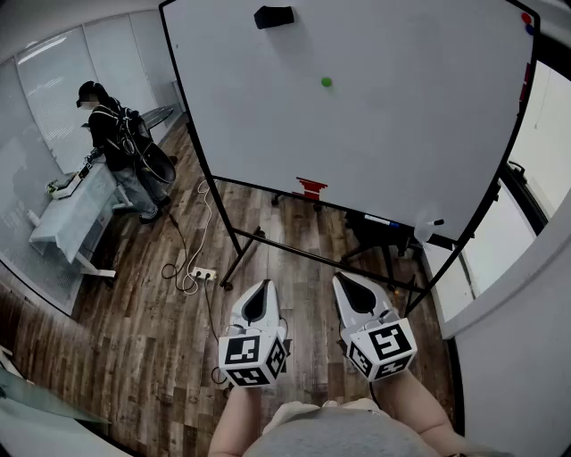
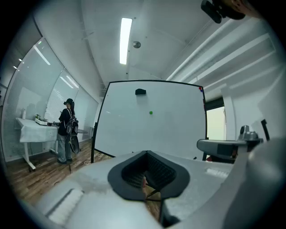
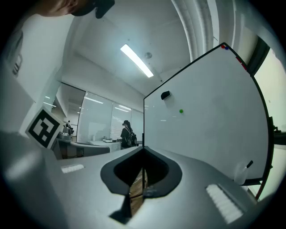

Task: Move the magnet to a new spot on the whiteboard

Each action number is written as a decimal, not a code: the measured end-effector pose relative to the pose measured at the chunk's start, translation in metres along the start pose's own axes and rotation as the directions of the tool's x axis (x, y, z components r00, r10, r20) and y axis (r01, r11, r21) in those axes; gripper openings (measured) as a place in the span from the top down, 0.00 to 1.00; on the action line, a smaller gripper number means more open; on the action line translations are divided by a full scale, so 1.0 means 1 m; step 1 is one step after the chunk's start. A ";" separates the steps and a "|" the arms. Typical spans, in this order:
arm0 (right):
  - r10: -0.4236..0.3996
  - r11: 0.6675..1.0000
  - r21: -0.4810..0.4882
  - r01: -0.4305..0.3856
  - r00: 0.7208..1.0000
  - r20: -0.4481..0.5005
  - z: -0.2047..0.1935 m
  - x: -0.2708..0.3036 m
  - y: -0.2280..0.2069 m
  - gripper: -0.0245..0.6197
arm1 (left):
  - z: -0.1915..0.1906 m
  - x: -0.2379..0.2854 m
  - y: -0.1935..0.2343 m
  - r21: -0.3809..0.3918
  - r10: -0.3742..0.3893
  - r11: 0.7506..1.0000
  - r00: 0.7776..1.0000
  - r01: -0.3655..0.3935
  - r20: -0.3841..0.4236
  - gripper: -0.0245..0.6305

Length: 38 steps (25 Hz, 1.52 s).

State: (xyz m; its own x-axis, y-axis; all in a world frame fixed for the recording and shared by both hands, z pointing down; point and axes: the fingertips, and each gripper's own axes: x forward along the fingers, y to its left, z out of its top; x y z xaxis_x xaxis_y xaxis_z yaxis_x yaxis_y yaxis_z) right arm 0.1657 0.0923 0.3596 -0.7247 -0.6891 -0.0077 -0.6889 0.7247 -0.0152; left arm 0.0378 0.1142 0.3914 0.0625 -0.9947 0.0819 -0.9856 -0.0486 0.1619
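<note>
Holding both grippers low and well short of the whiteboard, nothing gripped.

I am holding the left gripper and the right gripper level, each with its jaws pressed together on nothing, while the green magnet is sitting high on the board, below the black eraser. I am judging the main risk to be the pinch itself: the magnet looks small and flat against the surface, so jaws opened too late or closed off-centre could skid over it or flick it to the floor. Pushing in hard could also rock the board on its stand, and I could be straying toward the red and blue magnets in the corner instead.
</note>
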 end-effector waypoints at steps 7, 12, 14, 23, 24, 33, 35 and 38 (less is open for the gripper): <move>0.021 1.000 0.004 -0.021 1.000 0.003 0.004 -0.011 0.009 0.96 | -0.001 -0.015 -0.003 -0.002 0.022 1.000 1.000 -0.022 -0.001 0.97; 0.041 0.999 0.010 -0.042 0.999 0.014 0.008 -0.017 0.005 0.96 | -0.003 -0.013 -0.015 -0.024 0.022 0.999 1.000 -0.022 0.001 0.97; 0.055 0.998 0.025 -0.055 0.998 0.017 0.008 -0.021 0.002 0.96 | -0.006 -0.012 -0.021 -0.028 0.023 0.999 1.000 -0.023 -0.003 0.97; 0.056 0.998 0.027 -0.056 0.998 0.002 -0.001 -0.025 -0.018 0.96 | -0.015 -0.004 -0.040 -0.035 0.040 0.999 0.999 -0.040 -0.007 0.97; 0.057 0.998 0.029 -0.057 0.998 0.002 -0.002 -0.024 -0.019 0.96 | -0.016 -0.003 -0.040 -0.037 0.042 0.998 0.999 -0.042 -0.008 0.97; 0.054 0.998 0.028 -0.054 0.998 0.011 -0.002 0.002 -0.031 0.96 | -0.011 0.023 -0.031 -0.040 0.026 0.999 1.000 -0.026 0.001 0.97; 0.052 0.998 0.032 -0.052 0.999 0.014 -0.004 0.014 -0.034 0.96 | -0.010 0.035 -0.023 -0.038 0.016 0.999 1.000 -0.016 0.005 0.97; 0.042 0.998 0.045 -0.043 0.999 0.018 -0.008 0.043 -0.040 0.96 | -0.009 0.060 -0.004 -0.041 0.000 0.999 1.000 0.000 0.003 0.97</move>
State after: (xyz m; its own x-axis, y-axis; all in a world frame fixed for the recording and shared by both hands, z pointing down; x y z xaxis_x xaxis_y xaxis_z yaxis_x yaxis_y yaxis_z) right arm 0.1625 0.0337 0.3675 -0.7525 -0.6581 -0.0266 -0.6559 0.7525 -0.0601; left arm 0.0474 0.0551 0.4046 0.0617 -0.9949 0.0792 -0.9783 -0.0446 0.2022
